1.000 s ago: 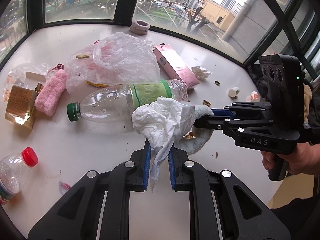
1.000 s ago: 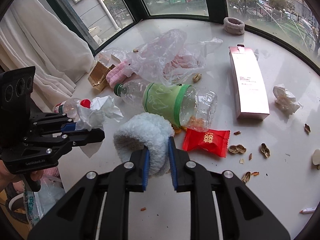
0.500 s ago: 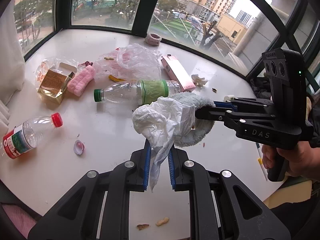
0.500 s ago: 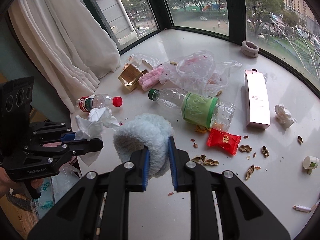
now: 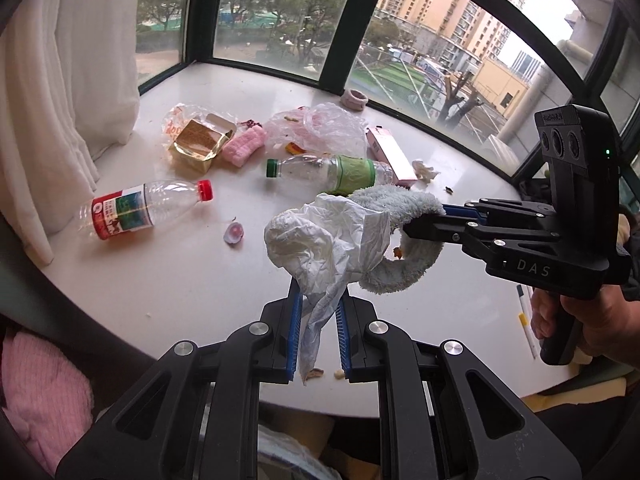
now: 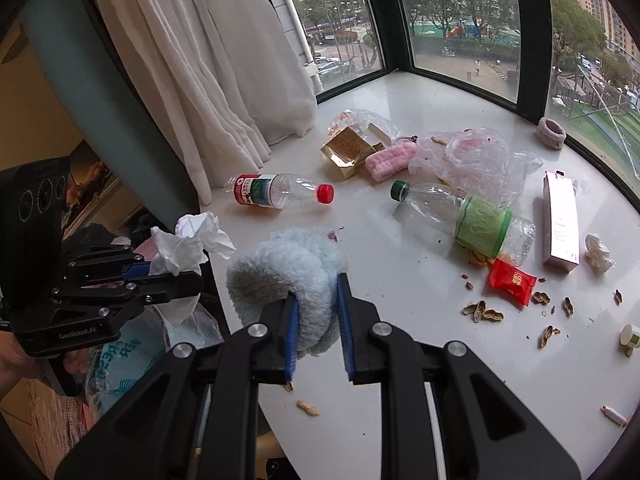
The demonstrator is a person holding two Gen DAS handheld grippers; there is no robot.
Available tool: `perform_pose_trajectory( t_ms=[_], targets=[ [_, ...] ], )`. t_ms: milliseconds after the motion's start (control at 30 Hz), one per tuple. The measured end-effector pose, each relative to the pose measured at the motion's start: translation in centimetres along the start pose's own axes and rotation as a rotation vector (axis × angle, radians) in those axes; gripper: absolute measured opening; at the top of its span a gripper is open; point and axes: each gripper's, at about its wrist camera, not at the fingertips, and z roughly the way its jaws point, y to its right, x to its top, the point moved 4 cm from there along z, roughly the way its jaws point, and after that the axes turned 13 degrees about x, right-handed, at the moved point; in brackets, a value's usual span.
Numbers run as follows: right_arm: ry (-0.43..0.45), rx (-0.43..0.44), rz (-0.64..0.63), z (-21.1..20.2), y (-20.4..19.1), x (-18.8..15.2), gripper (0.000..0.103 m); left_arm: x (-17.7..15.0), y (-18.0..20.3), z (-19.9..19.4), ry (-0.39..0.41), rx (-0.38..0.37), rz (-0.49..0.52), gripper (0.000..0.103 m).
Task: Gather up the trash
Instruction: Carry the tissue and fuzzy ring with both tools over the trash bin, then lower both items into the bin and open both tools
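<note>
My left gripper (image 5: 318,334) is shut on a crumpled white tissue (image 5: 326,242) and holds it above the table's near edge; it also shows in the right wrist view (image 6: 188,240). My right gripper (image 6: 318,322) is shut on a fluffy light-blue ring (image 6: 294,276), held in the air just right of the tissue; the ring also shows in the left wrist view (image 5: 404,240). More trash lies on the white table (image 6: 400,264): a green-label bottle (image 6: 464,220), a red-cap bottle (image 6: 278,192), a clear plastic bag (image 6: 476,160) and a red wrapper (image 6: 512,280).
A gold carton (image 6: 346,152), a pink fuzzy piece (image 6: 392,162), a pink box (image 6: 560,220), a tissue wad (image 6: 598,252) and peanut shells (image 6: 482,312) lie on the table. White curtains (image 6: 200,60) hang at left. A bag with blue print (image 6: 128,356) sits below the table edge.
Both grippers have pulled back and up from the table toward its near left edge, carrying the tissue and the blue ring. The trash on the table has not moved.
</note>
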Motion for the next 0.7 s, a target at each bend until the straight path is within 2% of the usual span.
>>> perform_pose_trajectory(
  t_ms=[433, 700],
  targets=[
    [-0.049, 0.137, -0.133, 3.4, -11.2, -1.5, 0.018, -8.0, -6.4, -7.9, 0.020, 0.116, -0.125, 0.014],
    [-0.101, 0.203, -0.194, 5.8, -16.5, -3.8, 0.018, -13.0, -9.2, -10.7, 0.007, 0.164, -0.186, 0.014]
  ],
)
